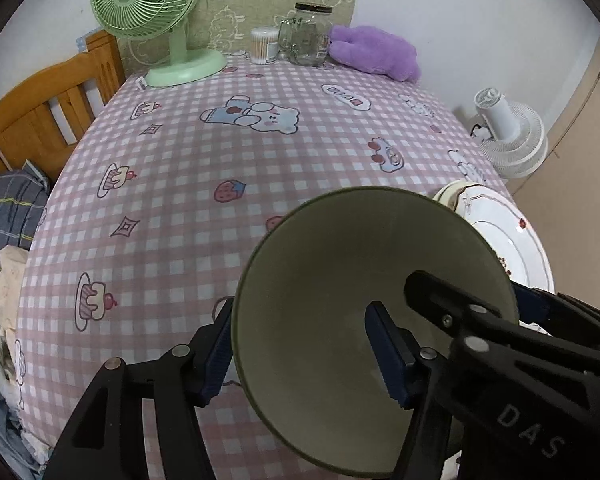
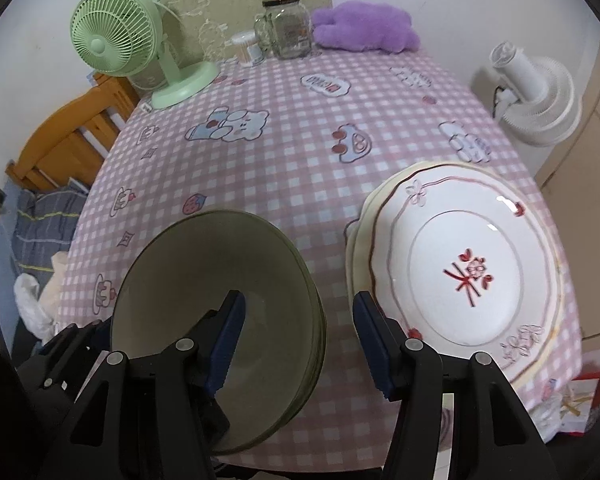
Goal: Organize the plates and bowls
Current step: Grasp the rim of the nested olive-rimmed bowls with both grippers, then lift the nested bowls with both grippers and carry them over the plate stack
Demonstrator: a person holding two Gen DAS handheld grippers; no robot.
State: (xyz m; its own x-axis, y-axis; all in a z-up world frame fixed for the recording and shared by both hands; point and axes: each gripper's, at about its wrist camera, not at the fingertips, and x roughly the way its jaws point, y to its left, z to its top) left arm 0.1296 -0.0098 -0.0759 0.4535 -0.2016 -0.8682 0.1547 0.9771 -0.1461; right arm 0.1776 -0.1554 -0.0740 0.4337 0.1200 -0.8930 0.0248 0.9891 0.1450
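A stack of olive-green bowls [image 2: 236, 280] sits on the table near its front edge. My left gripper [image 1: 300, 354] straddles the near rim of the top green bowl [image 1: 340, 280], one finger outside, one inside, jaws wide apart. My right gripper [image 2: 298, 344] is open over the bowl stack's right rim, its left finger [image 2: 228, 336] inside the bowl; it also shows in the left wrist view [image 1: 500, 320]. A stack of white plates [image 2: 460, 272] with red decoration lies right of the bowls.
The table has a pink checked cloth [image 2: 292, 160]. At its far edge stand a green fan [image 1: 156, 20], a cotton-swab tub [image 1: 265, 45], a glass jar [image 1: 306, 34] and a purple plush [image 1: 374, 52]. A white fan [image 2: 536, 96] stands off the right edge. A wooden bed frame [image 1: 44, 108] is left.
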